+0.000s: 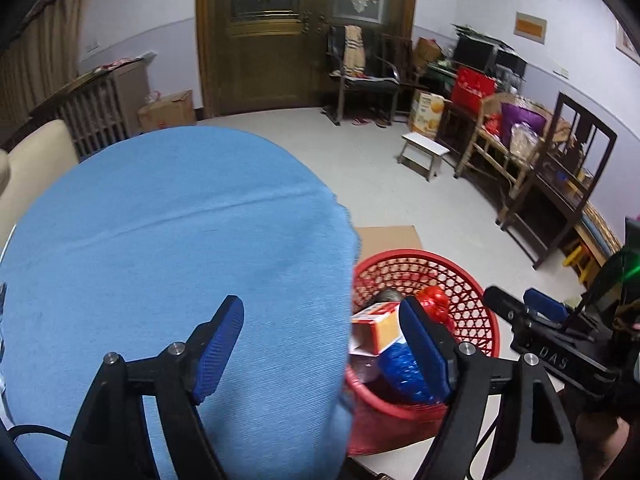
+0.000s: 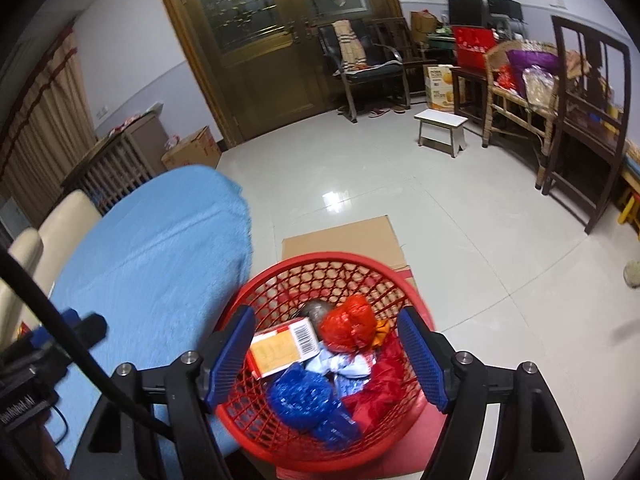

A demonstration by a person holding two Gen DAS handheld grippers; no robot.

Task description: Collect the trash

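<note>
Left wrist view: the left gripper [image 1: 322, 344], with black arms and blue ribbed pads, hangs with its jaws wide apart and nothing between them. It straddles the edge of a round table draped in a light blue cloth [image 1: 168, 232]; one finger is over the cloth, the other over the round red plastic lattice basket [image 1: 476, 300] that sits on the floor just beside the table, likely placed there so rubbish can be dropped straight off the edge. The cloth in view is bare. The right gripper [image 1: 516, 304] shows at the right edge, beyond the basket.

Right wrist view: the right gripper [image 2: 326, 356] is poised directly above the basket [image 2: 320, 260], jaws wide and empty. Inside lie an orange and white carton with a barcode [image 2: 282, 346], a crumpled red plastic bag [image 2: 348, 324], a blue foil wrapper [image 2: 308, 400], white paper scraps [image 2: 344, 364] and a grey rounded object [image 2: 314, 312]. A flat brown cardboard sheet [image 2: 340, 236] lies under the basket, probably protecting the tiles. The trash appears collected.
</note>
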